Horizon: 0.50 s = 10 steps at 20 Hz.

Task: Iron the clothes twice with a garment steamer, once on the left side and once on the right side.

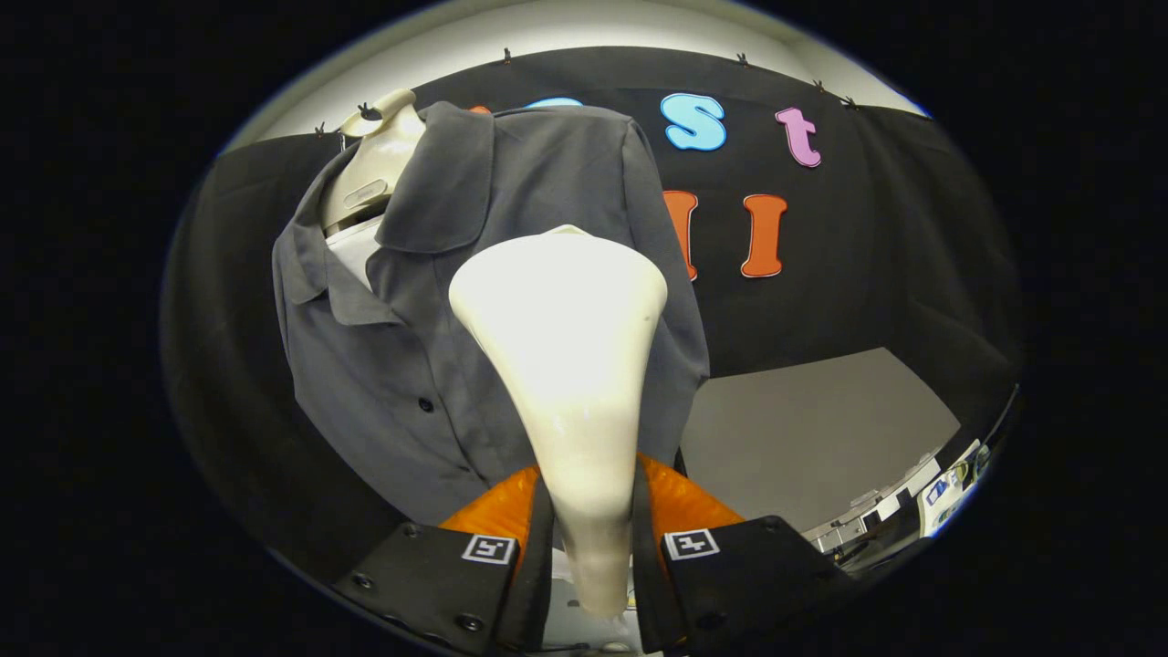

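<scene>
Garment steamer (566, 365) clamped by its handle between both gripper (591, 538) fingers, head against grey shirt (411, 365) on mannequin (374, 169).

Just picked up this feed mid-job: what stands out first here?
A cream steamer stands clamped between the tool's fingers, its wide head raised in front of a grey shirt. The shirt hangs on a pale mannequin just beyond, collar open and buttons showing beside the steamer.
</scene>
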Available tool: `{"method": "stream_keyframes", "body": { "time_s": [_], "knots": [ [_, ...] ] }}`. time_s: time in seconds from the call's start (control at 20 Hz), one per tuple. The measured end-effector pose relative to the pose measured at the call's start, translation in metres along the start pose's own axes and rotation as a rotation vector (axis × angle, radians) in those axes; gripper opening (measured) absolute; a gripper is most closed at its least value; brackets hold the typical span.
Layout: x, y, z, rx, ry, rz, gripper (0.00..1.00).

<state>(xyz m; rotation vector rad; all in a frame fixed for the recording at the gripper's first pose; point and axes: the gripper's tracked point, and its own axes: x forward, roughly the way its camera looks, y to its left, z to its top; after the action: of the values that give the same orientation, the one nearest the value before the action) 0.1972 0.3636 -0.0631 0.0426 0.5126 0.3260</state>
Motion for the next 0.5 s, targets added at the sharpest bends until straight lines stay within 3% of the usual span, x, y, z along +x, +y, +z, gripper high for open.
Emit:
{"method": "stream_keyframes", "body": {
  "time_s": [0.5],
  "knots": [
    [0.039, -0.013, -0.010, -0.037, 0.041, 0.073, 0.45]
  ]
}}
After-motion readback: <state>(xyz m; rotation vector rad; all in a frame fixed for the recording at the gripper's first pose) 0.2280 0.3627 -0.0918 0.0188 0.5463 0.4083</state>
